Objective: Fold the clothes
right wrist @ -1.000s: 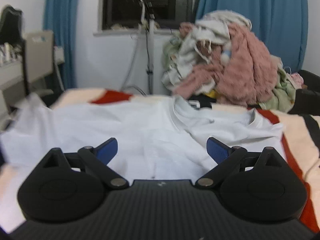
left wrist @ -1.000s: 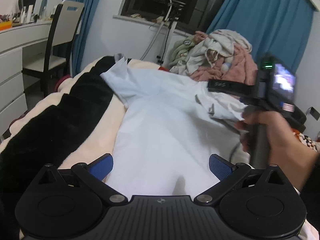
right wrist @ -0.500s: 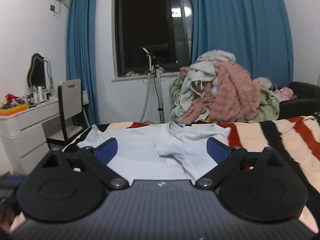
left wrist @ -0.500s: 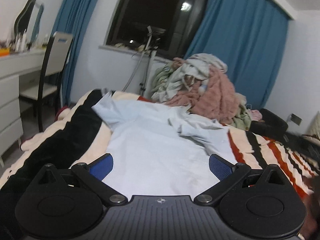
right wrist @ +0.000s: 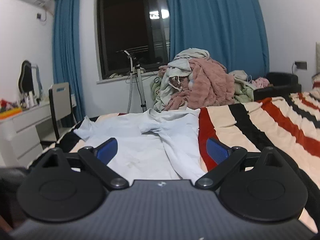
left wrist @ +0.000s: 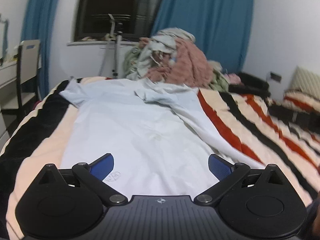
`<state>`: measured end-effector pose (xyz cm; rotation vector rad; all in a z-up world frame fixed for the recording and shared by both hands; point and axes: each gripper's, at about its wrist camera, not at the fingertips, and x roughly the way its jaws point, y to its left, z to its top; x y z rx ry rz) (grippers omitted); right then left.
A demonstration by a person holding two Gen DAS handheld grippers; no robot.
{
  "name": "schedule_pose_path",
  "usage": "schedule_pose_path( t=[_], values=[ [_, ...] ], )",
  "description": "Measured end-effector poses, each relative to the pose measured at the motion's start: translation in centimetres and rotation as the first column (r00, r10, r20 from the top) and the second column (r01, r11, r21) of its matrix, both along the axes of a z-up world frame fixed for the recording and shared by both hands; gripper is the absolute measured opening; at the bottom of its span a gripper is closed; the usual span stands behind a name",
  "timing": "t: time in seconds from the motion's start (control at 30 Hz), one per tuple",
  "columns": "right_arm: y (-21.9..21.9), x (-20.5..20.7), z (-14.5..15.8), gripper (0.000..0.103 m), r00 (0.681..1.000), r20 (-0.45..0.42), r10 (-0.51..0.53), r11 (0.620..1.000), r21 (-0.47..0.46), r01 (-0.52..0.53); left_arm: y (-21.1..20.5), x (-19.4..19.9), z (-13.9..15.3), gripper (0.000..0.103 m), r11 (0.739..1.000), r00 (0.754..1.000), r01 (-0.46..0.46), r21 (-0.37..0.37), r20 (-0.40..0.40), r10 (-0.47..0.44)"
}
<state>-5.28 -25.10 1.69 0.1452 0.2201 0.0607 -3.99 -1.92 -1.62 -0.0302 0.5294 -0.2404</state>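
White T-shirt [left wrist: 140, 132] laid flat, long axis running straight away from both grippers | left gripper [left wrist: 161, 165] held nearer over hem, jaws spread, empty | right gripper [right wrist: 162, 150] spread, empty, right side already folded in

Left hand-held gripper [left wrist: 161, 164]: jaws spread wide, nothing between the blue pads [left wrist: 104, 165], pointing forward, slightly down. Right hand-held gripper [right wrist: 162, 150]: same, jaws wide apart, empty, roughly level.
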Motion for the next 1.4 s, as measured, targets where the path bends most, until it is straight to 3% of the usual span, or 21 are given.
schedule_pose_path(
  t=[0.07, 0.17, 0.23, 0.37, 0.53, 0.6, 0.7, 0.73, 0.8, 0.83, 0.9, 1.07, 1.27, 1.4],
  values=[
    [-1.2, -0.2, 0.7, 0.097, 1.0, 0.006, -0.018, 1.0, 0.02, 0.018, -0.9, 0.1, -0.5, 0.098, 0.999, 0.999, 0.039, -0.004, -0.028, -0.039],
    [-4.4, -0.7, 1.8, 0.097, 0.996, 0.04, -0.079, 0.994, 0.076, 0.075, -2.0, 1.2, -1.4, 0.092, 0.989, 0.985, 0.101, -0.107, -0.127, -0.114],
    [-7.1, -1.1, 2.2, 0.097, 0.989, 0.054, -0.134, 0.984, 0.123, 0.127, -3.2, 2.4, -2.1, 0.085, 0.971, 0.964, 0.127, -0.201, -0.205, -0.168],
    [-12.2, -1.7, 1.9, 0.097, 0.961, 0.049, -0.271, 0.945, 0.205, 0.255, -6.9, 4.8, -2.8, 0.071, 0.937, 0.928, 0.152, -0.316, -0.281, -0.245],
    [-15.7, -1.6, 0.0, 0.097, 0.941, -0.021, -0.336, 0.883, 0.34, 0.323, -12.4, 8.0, -3.9, 0.066, 0.887, 0.874, 0.155, -0.435, -0.358, -0.329],
    [-16.3, -1.4, -0.5, 0.097, 0.939, -0.038, -0.341, 0.873, 0.359, 0.331, -14.8, 9.0, -4.8, 0.065, 0.879, 0.846, 0.14, -0.456, -0.406, -0.345],
    [-16.0, -1.1, -1.1, 0.097, 0.946, -0.043, -0.321, 0.885, 0.342, 0.316, -17.3, 10.4, -6.6, 0.058, 0.902, 0.814, 0.104, -0.42, -0.485, -0.319],
    [-15.9, -1.0, -1.3, 0.097, 0.948, -0.045, -0.314, 0.889, 0.336, 0.31, -18.0, 10.8, -7.3, 0.05, 0.91, 0.803, 0.088, -0.406, -0.512, -0.306],
    [-15.9, -0.7, -1.5, 0.097, 0.951, -0.054, -0.306, 0.893, 0.329, 0.306, -18.4, 11.6, -8.5, 0.021, 0.91, 0.78, 0.057, -0.411, -0.551, -0.298],
    [-16.1, -0.5, -1.5, 0.097, 0.949, -0.064, -0.308, 0.891, 0.33, 0.311, -18.2, 11.8, -9.0, 0.0, 0.904, 0.768, 0.041, -0.426, -0.565, -0.301],
    [-16.5, -0.3, -1.9, 0.097, 0.946, -0.081, -0.313, 0.882, 0.346, 0.321, -17.9, 12.3, -10.0, 0.0, 0.89, 0.747, 0.011, -0.456, -0.588, -0.31],
    [-16.7, -0.5, -1.9, 0.097, 0.946, -0.087, -0.313, 0.868, 0.378, 0.322, -14.2, 11.7, -8.0, 0.0, 0.825, 0.747, 0.011, -0.565, -0.544, -0.382],
    [-15.5, -0.7, -1.4, 0.097, 0.951, -0.061, -0.302, 0.888, 0.346, 0.304, -10.1, 11.0, -5.9, 0.0, 0.81, 0.775, -0.002, -0.586, -0.513, -0.369],
    [-14.5, -0.7, -1.2, 0.097, 0.955, -0.063, -0.29, 0.907, 0.301, 0.295, -5.9, 9.9, -4.3, 0.0, 0.801, 0.778, -0.006, -0.599, -0.506, -0.373]
  ],
)
